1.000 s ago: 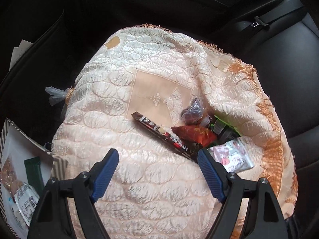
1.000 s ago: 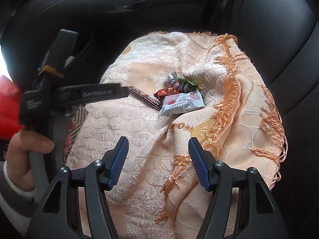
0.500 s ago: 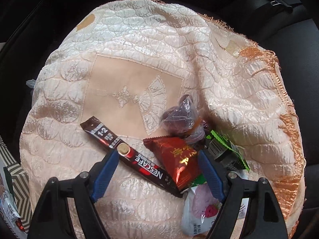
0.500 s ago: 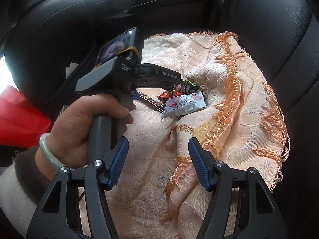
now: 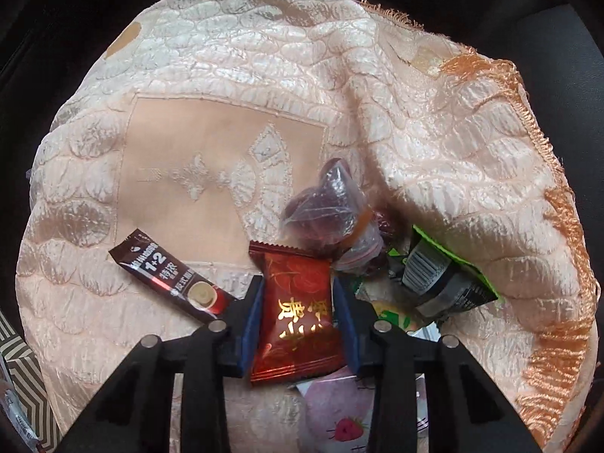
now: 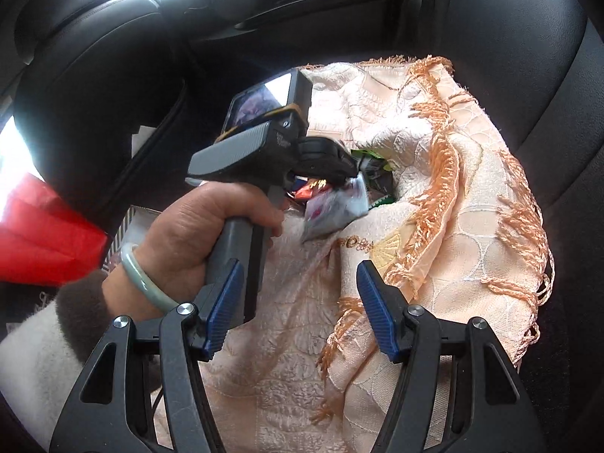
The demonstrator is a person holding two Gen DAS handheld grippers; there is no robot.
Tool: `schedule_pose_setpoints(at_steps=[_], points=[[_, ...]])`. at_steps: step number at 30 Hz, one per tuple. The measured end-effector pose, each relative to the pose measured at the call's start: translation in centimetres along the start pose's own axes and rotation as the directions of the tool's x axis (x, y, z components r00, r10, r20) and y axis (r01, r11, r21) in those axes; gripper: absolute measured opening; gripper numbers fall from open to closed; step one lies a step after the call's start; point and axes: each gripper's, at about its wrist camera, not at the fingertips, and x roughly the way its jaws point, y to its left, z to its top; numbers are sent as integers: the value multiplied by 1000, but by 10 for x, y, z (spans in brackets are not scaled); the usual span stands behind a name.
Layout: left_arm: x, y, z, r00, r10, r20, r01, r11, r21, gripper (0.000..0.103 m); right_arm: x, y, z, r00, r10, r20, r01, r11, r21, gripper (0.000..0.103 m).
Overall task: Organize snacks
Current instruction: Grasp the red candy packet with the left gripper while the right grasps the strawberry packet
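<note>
My left gripper (image 5: 296, 281) points down at a pile of snacks on a peach quilted cloth (image 5: 226, 75). Its jaws are closing, and the blue pads press both sides of a red snack packet with gold characters (image 5: 298, 309). A brown coffee stick (image 5: 170, 275) lies to the left, partly under the left finger. A clear bag of dark sweets (image 5: 324, 204) sits behind, a green-and-black packet (image 5: 441, 283) to the right, and a white strawberry packet (image 5: 339, 411) underneath. My right gripper (image 6: 298, 268) hangs open over the cloth, nothing between its fingers.
A hand (image 6: 211, 226) with a green bangle holds the left gripper's handle. A striped box (image 5: 15, 358) stands at the cloth's left edge, and a red bag (image 6: 41, 241) lies beyond. Black car seats (image 6: 528, 75) surround the fringed cloth.
The left gripper came down onto the snack pile and its jaws narrowed around the red packet. The right gripper stayed where it was, still open.
</note>
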Motion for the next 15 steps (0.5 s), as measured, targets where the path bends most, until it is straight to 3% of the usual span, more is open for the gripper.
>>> schedule_pose_setpoints(at_steps=[8, 12, 13, 15], points=[[-50, 48, -24, 994, -2, 110, 1, 1000, 7, 36, 13, 12, 6, 998, -58, -21, 57, 997, -48, 63], [-81, 71, -44, 990, 2, 141, 0, 1000, -12, 36, 37, 23, 31, 991, -113, -64, 103, 983, -150, 63], [-88, 77, -50, 989, 7, 147, -5, 1000, -10, 36, 45, 25, 38, 989, -124, -80, 108, 977, -186, 70], [-100, 84, -66, 987, 27, 157, -26, 1000, -8, 36, 65, 27, 52, 982, -141, -129, 106, 963, -249, 72]])
